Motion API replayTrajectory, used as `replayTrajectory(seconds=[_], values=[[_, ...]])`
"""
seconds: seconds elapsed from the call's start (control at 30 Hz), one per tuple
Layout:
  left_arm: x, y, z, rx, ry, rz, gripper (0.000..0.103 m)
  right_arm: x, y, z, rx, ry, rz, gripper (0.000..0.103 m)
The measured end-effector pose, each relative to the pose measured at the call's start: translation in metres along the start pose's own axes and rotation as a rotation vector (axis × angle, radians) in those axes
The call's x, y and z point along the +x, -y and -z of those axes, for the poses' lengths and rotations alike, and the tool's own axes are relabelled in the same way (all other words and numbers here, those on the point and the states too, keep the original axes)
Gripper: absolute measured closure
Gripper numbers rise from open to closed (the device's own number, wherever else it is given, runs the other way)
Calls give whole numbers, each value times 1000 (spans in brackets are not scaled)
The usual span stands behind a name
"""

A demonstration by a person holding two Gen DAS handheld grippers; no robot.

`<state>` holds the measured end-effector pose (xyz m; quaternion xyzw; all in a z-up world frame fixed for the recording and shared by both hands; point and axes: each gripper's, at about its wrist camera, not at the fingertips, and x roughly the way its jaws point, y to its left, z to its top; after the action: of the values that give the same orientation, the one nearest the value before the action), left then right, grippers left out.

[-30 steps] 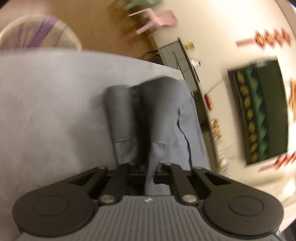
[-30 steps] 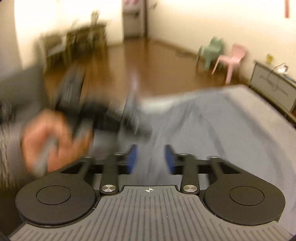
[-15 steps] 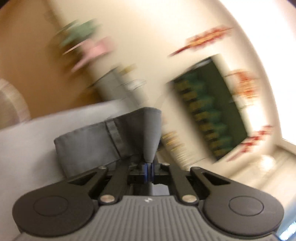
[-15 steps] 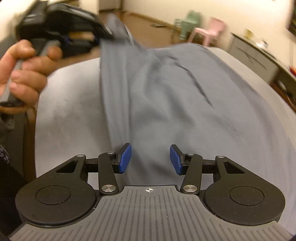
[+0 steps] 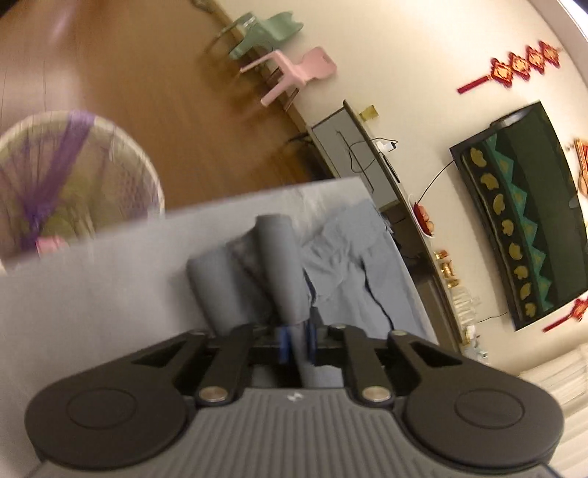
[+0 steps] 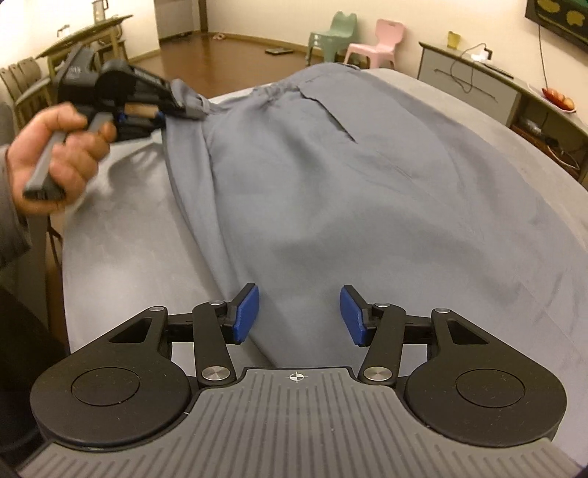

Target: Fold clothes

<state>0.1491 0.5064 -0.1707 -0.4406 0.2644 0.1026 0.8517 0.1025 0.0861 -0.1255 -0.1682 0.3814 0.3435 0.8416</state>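
Observation:
Grey trousers (image 6: 330, 176) lie spread along the grey-covered table (image 6: 121, 228), waistband at the far end. My left gripper (image 6: 183, 108), held by a hand (image 6: 55, 154), lifts one hem end off the table at the left. In the left wrist view that cloth (image 5: 279, 264) runs up between the blue pads of the left gripper (image 5: 297, 340); its jaws are opening while the fabric still sits pinched in the narrow gap. My right gripper (image 6: 299, 316) hovers low over the near trouser end, its jaws opening, the cloth below them untouched.
A woven basket (image 5: 73, 176) stands on the wooden floor beyond the table's far left edge. A green chair (image 6: 332, 35) and a pink chair (image 6: 378, 42) stand by the far wall, and a low cabinet (image 6: 470, 84) runs along the right under a wall screen (image 5: 522, 220).
The right gripper has sunk closer to the near trouser end. The left gripper has carried its hem a little sideways and rolled; a small gap now shows between its pads.

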Motion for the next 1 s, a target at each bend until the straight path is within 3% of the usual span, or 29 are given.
replayTrajectory(seconds=[0.1,0.17,0.23,0.3,0.37,0.4,0.47,0.5,0.57,0.63,0.73,0.83,1.0], values=[[-22,8,-16,82,111,-148,81,-13,21,18,30,-8,30,53],[-42,17,-22,76,202,-220,81,-28,35,32,51,-16,58,53],[-62,45,-17,144,242,-175,81,-48,51,44,85,3,68,53],[-61,79,2,240,147,-52,81,-66,68,54,131,35,74,53],[-38,107,31,326,-38,60,79,-76,87,60,167,48,104,53],[-25,116,42,352,-110,66,79,-80,97,63,184,53,121,53],[6,120,58,353,-209,-27,80,-84,118,68,205,48,165,52],[18,115,61,326,-241,-70,87,-87,131,74,220,37,192,52],[27,103,58,264,-233,-91,99,-93,160,88,255,9,250,51],[30,99,55,216,-239,-93,99,-101,192,111,308,-39,285,45],[36,115,59,317,-229,-148,99,-120,239,152,388,-45,291,32],[39,132,61,410,-219,-218,99,-145,279,181,457,-57,366,38],[47,151,58,425,-220,-328,99,-184,345,231,597,-24,512,38]])
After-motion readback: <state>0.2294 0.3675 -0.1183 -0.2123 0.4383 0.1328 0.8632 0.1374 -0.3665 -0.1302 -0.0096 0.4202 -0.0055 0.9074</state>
